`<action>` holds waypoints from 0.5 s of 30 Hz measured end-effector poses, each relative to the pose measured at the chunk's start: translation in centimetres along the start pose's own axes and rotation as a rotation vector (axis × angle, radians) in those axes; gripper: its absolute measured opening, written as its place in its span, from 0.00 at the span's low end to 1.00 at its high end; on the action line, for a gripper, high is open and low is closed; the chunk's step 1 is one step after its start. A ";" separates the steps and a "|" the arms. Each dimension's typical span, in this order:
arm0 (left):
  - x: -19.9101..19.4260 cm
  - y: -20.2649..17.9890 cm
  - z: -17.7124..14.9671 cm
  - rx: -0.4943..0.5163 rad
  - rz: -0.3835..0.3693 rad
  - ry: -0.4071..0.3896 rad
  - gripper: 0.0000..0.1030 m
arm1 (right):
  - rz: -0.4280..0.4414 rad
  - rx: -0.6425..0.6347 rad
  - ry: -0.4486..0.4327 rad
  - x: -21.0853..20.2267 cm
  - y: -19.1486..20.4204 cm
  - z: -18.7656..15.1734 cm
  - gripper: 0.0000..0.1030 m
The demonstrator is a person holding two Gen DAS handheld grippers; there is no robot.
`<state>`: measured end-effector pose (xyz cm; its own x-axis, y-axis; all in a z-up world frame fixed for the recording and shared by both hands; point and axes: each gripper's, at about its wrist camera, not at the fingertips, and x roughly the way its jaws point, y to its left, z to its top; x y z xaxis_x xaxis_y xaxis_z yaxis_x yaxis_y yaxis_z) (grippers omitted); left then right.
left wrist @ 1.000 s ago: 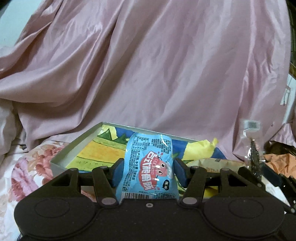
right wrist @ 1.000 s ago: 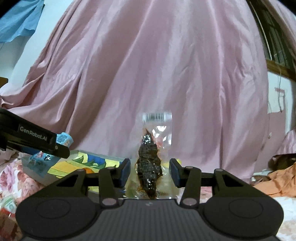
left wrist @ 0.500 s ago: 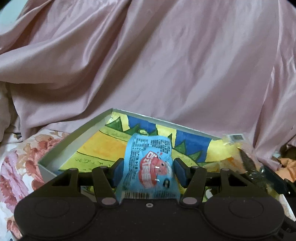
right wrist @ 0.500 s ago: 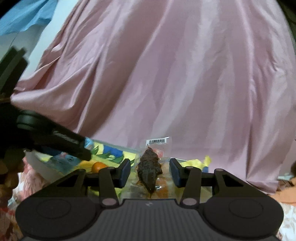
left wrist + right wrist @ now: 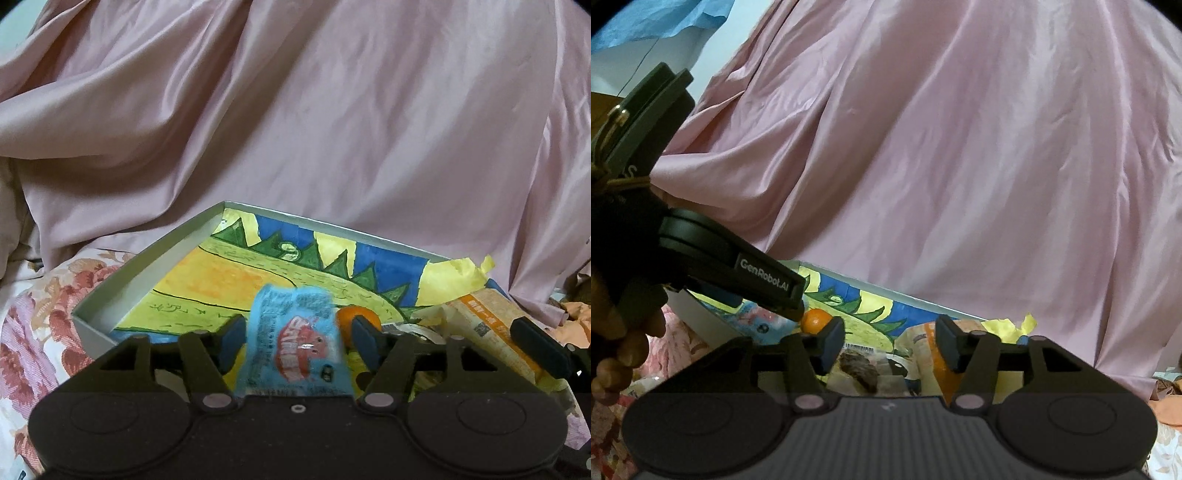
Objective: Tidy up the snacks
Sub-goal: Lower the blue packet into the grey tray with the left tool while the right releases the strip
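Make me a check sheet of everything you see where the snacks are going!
Surface: floral bedsheet, with the painted box on it.
Job's things: blue snack packet, blurred, between the left gripper's fingers; dark snack in clear pack, orange-tan packet and small orange ball in the box.
Clutter: crumpled yellow paper at the box's far corner.
Grippers: left grip unclear; right gripper fingers apart, holding nothing.
Cables: maybe a thin wire on the wall.
Surroundings: pink cloth draped behind.
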<state>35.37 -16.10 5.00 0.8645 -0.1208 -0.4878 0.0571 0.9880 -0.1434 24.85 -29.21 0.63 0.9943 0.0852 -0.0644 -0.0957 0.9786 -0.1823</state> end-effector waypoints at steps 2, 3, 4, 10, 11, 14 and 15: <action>-0.5 0.0 -0.1 -0.001 -0.004 -0.012 0.80 | -0.002 0.004 -0.009 -0.2 0.1 0.0 0.70; -0.8 0.0 -0.2 -0.001 -0.004 -0.020 0.82 | -0.003 0.005 -0.013 -0.3 0.1 0.1 0.73; -1.0 0.1 -0.2 -0.003 -0.005 -0.025 0.83 | -0.006 0.005 -0.017 -0.4 0.1 0.1 0.76; -3.2 0.8 -0.1 -0.019 0.009 -0.068 0.96 | -0.034 0.006 -0.062 -1.5 0.3 0.6 0.92; -3.6 1.0 -0.1 -0.024 0.013 -0.082 0.98 | -0.041 0.007 -0.074 -1.7 0.3 0.7 0.94; -5.1 1.4 -0.3 -0.033 0.019 -0.116 0.99 | -0.055 0.008 -0.110 -2.5 0.4 1.2 1.00; -5.7 1.6 -0.4 -0.034 0.025 -0.126 0.99 | -0.060 0.005 -0.117 -2.8 0.5 1.3 1.00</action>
<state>30.33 -13.88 7.21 0.9215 -0.0814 -0.3798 0.0199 0.9864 -0.1631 22.10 -28.71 2.01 0.9969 0.0477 0.0619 -0.0361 0.9835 -0.1771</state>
